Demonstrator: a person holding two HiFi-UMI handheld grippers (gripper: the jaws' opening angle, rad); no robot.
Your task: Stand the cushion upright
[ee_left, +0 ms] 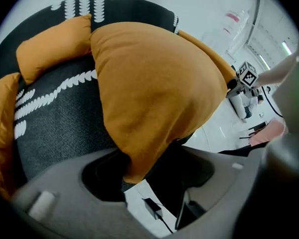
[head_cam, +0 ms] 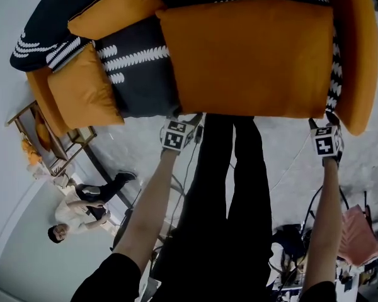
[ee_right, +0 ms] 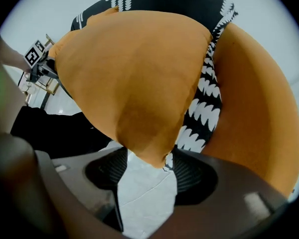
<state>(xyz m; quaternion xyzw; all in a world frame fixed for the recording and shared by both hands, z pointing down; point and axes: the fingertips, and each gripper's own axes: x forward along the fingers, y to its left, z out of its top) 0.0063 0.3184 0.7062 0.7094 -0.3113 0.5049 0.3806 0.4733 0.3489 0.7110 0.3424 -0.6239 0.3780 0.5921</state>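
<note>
bright even light; strong fisheye warp, dark corners; foreground blurred

My left arm (head_cam: 148,212) and right arm (head_cam: 321,225) reach out straight. I have the left gripper (head_cam: 178,131) and right gripper (head_cam: 326,137) pointing down, jaws wide apart.

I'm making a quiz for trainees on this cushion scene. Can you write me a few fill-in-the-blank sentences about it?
1. The big cushion at the front of the sofa is ___.
2. The left gripper and the right gripper each have a ___ of it between open fingers.
3. The sofa is black with ___ markings.
Missing words: orange; corner; white.
</note>
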